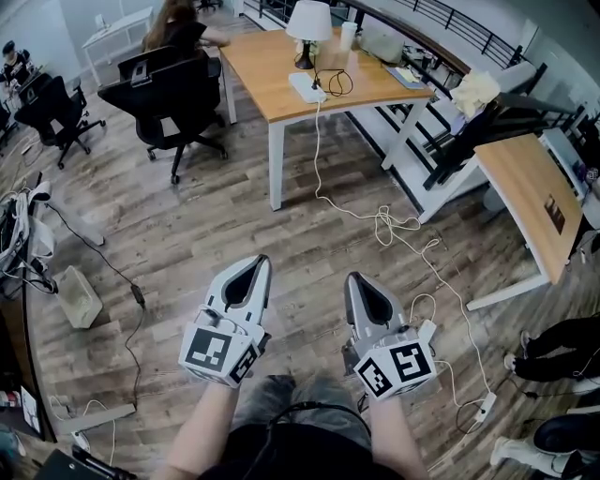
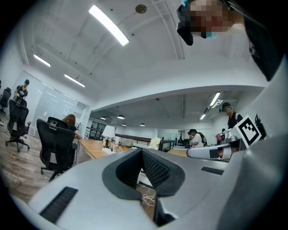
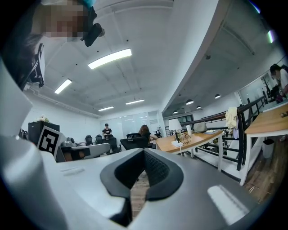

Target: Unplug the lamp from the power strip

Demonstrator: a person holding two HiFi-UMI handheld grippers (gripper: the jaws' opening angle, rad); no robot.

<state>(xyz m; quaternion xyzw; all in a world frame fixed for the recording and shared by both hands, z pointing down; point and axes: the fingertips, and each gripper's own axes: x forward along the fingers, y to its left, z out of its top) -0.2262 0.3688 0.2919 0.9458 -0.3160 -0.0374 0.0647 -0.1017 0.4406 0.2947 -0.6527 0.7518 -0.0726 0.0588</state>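
Wooden desk (image 1: pixel 262 66) holds lamp (image 1: pixel 309 22) and power strip (image 1: pixel 307 87); left tongs (image 1: pixel 262 262) and right tongs (image 1: pixel 353 278) closed, empty.

Floor (image 1: pixel 216 216) first: grey-brown wood planks, grainy, with a dull sheen. Up at twelve o'clock the bench (image 1: pixel 262 66) shows a smooth pale wood top on white painted legs. On it the lamp (image 1: pixel 309 21) wears a white matt shade, cloth by the look, and the power strip (image 1: pixel 307 87) is white plastic. The white cable (image 1: pixel 375 217) trailing off it looks smooth. At six o'clock, the left gripper (image 1: pixel 258 262) and right gripper (image 1: pixel 355 278) have matt grey plastic shells. Their fingers (image 2: pixel 155 168) are lined with black, finely ridged, rubbery-looking pads. At ten o'clock, the chair (image 1: pixel 159 94) is matt black.
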